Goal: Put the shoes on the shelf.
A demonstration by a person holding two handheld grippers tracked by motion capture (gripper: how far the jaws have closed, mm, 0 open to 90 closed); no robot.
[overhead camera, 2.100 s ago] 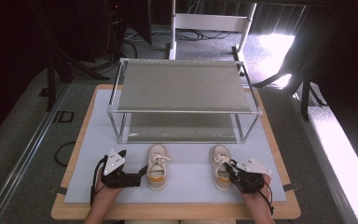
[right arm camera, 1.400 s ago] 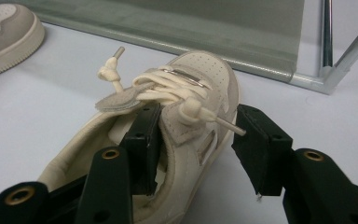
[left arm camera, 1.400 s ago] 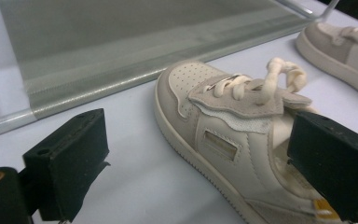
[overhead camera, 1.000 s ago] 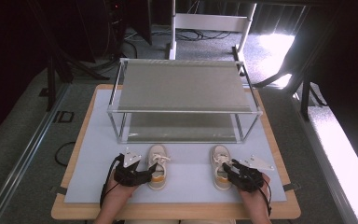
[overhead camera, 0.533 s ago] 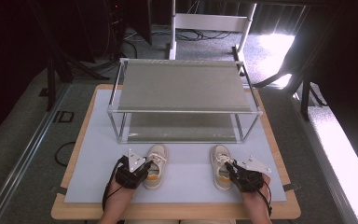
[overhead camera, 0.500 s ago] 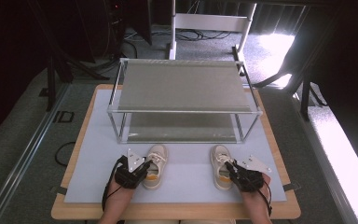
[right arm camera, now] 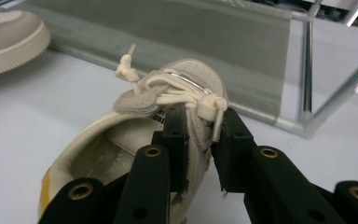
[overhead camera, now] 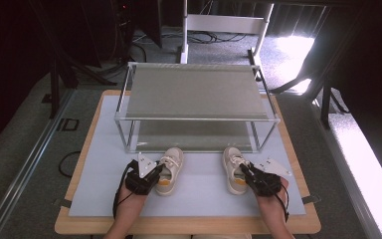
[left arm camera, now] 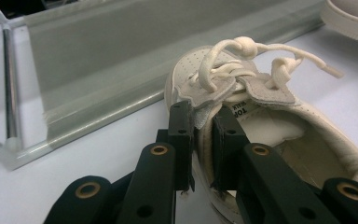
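Two-tier rack (overhead camera: pixel 194 97) stands at centre of the mat (overhead camera: pixel 99 149), which lies on the table (overhead camera: pixel 79 226). Two shoes sit side by side on the mat just in front of the rack's lower shelf, toes toward it: left shoe (overhead camera: pixel 170 164) to the left, right shoe (overhead camera: pixel 234 167) to the right, well apart. Left gripper (overhead camera: pixel 154 174) is at the left shoe's outer wall; right gripper (overhead camera: pixel 246 174) at the right shoe's outer wall. Person's hands come in from the near table edge behind the shoes.

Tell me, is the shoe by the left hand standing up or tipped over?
Standing up. The left shoe sits flat on its sole on the white mat, opening upward, while the left hand-held gripper pinches its side wall.
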